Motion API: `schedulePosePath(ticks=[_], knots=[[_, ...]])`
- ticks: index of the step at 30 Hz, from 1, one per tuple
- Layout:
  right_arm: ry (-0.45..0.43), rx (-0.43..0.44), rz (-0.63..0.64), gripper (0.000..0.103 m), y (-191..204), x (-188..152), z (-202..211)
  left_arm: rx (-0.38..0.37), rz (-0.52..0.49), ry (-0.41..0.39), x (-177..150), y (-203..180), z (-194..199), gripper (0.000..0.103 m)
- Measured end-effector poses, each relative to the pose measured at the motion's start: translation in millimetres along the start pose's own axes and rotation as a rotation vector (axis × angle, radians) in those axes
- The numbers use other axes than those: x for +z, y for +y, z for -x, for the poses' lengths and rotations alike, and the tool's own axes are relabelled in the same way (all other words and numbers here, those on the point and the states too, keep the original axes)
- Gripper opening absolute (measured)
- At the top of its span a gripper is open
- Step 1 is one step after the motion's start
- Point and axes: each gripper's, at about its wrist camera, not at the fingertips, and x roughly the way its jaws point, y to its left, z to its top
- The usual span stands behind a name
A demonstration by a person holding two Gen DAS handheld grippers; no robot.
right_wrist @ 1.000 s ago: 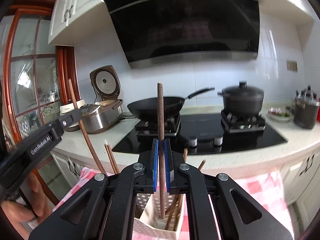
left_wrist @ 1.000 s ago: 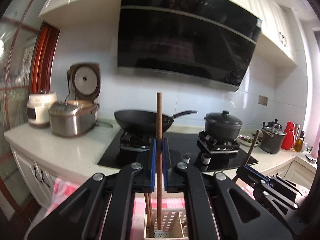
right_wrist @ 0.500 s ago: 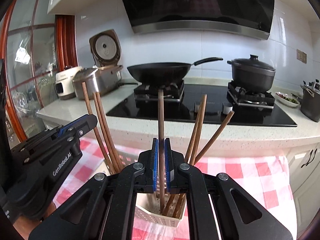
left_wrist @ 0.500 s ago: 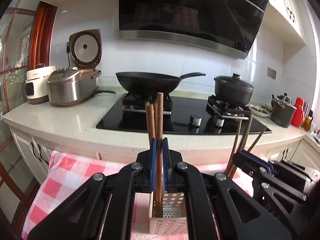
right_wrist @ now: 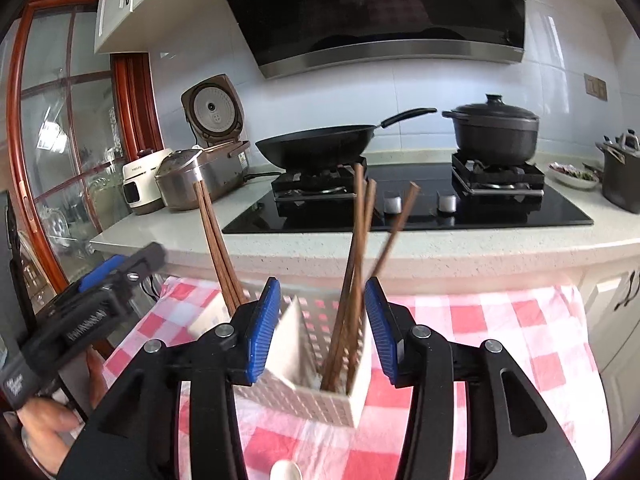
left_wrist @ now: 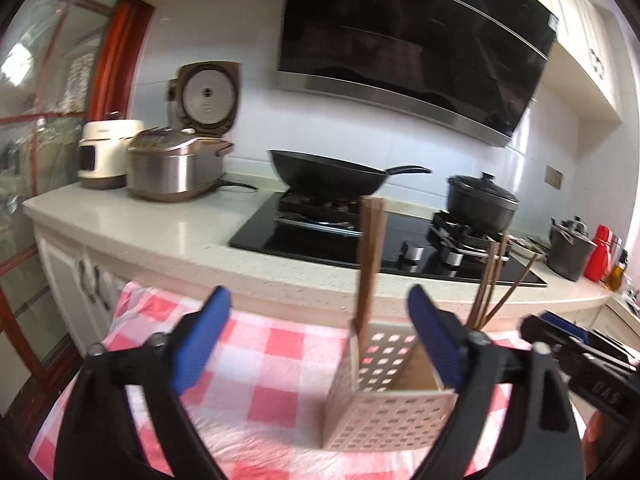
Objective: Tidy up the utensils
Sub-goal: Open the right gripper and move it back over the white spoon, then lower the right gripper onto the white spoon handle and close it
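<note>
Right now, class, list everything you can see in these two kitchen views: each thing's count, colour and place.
Chopsticks: five, brown; standing in the holder.
Utensil holder: one, white, perforated; on the tablecloth.
Tablecloth: one, red and white checked; under the holder.
Wok: one, black; left burner.
Lidded pot: one, black; right burner.
Rice cookers: two, steel and white; counter, left.
Left gripper: jaws opening, pressing on nothing.
Right gripper: jaws opening, chopsticks standing free between them.
Hand: one; holding the left gripper.
</note>
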Motion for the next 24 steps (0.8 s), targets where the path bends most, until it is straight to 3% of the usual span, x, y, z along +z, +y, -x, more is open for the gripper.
schedulePosePath(ticks=[6, 11, 16, 24], knots=[[0.071, 0.008, -0.037, 0.043, -8, -44, 7, 0.102, -0.04, 0.079, -36, 15, 16, 0.097], [0.142, -0.012, -0.05, 0.043, -3, -83, 3, 0.128, -0.082, 0.178, -73, 23, 27, 0.098], [0.212, -0.009, -0.055, 0.043, 3, -119, 0, 0.122, -0.069, 0.249, -104, 35, 46, 0.098], [0.301, 0.029, -0.062, 0.043, 14, -148, -10, 0.1, -0.072, 0.26, -132, 44, 84, 0.097]])
